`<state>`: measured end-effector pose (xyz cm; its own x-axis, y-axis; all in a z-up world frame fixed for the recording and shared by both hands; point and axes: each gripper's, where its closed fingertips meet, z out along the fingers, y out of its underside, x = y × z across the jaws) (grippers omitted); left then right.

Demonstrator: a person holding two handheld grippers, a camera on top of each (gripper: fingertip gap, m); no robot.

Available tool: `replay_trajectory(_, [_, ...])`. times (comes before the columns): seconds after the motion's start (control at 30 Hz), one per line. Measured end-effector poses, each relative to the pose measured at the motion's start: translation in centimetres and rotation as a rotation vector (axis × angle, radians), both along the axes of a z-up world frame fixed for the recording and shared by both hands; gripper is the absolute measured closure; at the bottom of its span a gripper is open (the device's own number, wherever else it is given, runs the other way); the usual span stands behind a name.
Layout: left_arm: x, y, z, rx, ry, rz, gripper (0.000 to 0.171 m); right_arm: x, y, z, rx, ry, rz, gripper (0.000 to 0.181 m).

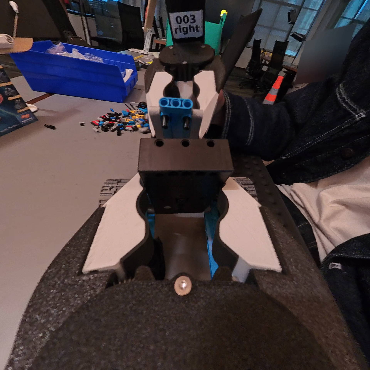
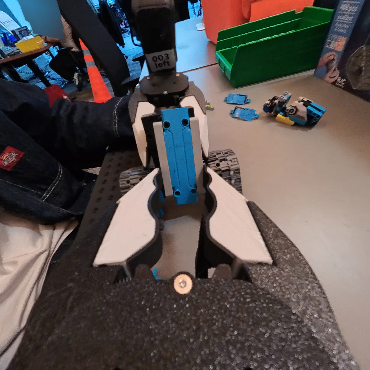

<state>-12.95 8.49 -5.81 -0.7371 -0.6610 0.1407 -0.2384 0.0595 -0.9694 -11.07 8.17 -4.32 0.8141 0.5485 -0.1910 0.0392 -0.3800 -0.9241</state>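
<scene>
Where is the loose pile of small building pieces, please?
In the left wrist view, the pile of small pieces lies on the grey table, left of the claws, in front of the blue bin.

Your grippers wore white fingers (image 2: 236, 226) edged in black on speckled black foam bodies. The panel (image 2: 179, 158) between them was bright blue with grooved lines, backed in pale grey. The block (image 1: 185, 157) you gripped was plain black. Grey ribbed treads (image 2: 225, 168) sat beneath. The bins were blue (image 1: 80, 74) and green (image 2: 268, 52); the loose pieces (image 1: 122, 122) mixed blue, yellow, red and black.
</scene>
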Motion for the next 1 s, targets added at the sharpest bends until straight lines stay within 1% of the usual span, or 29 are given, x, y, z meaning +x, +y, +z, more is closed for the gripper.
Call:
replay_trajectory(0.03, [0.5, 0.6, -0.2, 0.031, -0.016, 0.042, 0.105, 0.3, 0.0, 0.2, 0.003, 0.025, -0.008, 0.142])
replay_trajectory(0.13, [2.6, 3.9, -0.7, 0.092, -0.02, 0.24, 0.105, 1.1, -0.3, 0.9, 0.004, 0.167, -0.004, 0.142])
replay_trajectory(0.2, [3.8, 6.3, -1.2, 0.124, 0.004, 0.378, 0.106, 1.3, -0.4, 1.6, 0.005, 0.315, 0.01, 0.142])
replay_trajectory(0.23, [4.6, 7.6, -1.7, 0.158, 0.018, 0.468, 0.106, 1.9, 0.0, 1.6, 0.001, 0.355, -0.026, 0.143])
replay_trajectory(0.27, [5.2, 8.6, -1.9, 0.19, 0.024, 0.542, 0.106, 3.0, 0.5, 1.0, -0.013, 0.35, -0.088, 0.142])
replay_trajectory(0.33, [6.0, 9.4, -1.9, 0.185, 0.041, 0.625, 0.102, 4.9, 1.2, -0.2, -0.043, 0.308, -0.195, 0.142])
replay_trajectory(0.43, [7.6, 9.6, -1.9, 0.181, 0.051, 0.701, 0.102, 7.2, 1.5, 0.0, -0.003, 0.317, -0.313, 0.142])
replay_trajectory(0.53, [10.1, 9.6, -2.0, 0.142, 0.051, 0.699, 0.103, 8.8, 1.4, 0.9, 0.042, 0.37, -0.38, 0.142])
replay_trajectory(0.6, [12.1, 10.5, -2.0, 0.144, 0.067, 0.752, 0.105, 9.7, 1.2, 1.4, 0.074, 0.389, -0.413, 0.142])
replay_trajectory(0.67, [14.0, 10.8, -2.0, 0.151, 0.072, 0.761, 0.102, 10.1, 1.1, 1.3, 0.068, 0.408, -0.417, 0.142])
replay_trajectory(0.8, [16.6, 12.1, -2.1, 0.112, 0.094, 0.838, 0.104, 10.0, 1.0, 1.4, 0.06, 0.444, -0.403, 0.142])
replay_trajectory(0.87, [16.2, 11.5, -2.0, 0.045, 0.146, 0.802, 0.1, 9.5, 0.9, 1.8, 0.07, 0.468, -0.37, 0.142])
replay_trajectory(0.9, [15.4, 10.9, -1.5, -0.019, 0.166, 0.761, 0.089, 9.1, 0.8, 2.0, 0.074, 0.483, -0.349, 0.142])
replay_trajectory(0.93, [14.2, 10.7, -0.6, -0.083, 0.165, 0.738, 0.084, 8.9, 0.7, 2.3, 0.081, 0.5, -0.331, 0.142])
replay_trajectory(1.0, [11.3, 10.2, 1.9, -0.228, 0.094, 0.688, 0.092, 8.3, 0.5, 2.9, 0.097, 0.551, -0.283, 0.142])
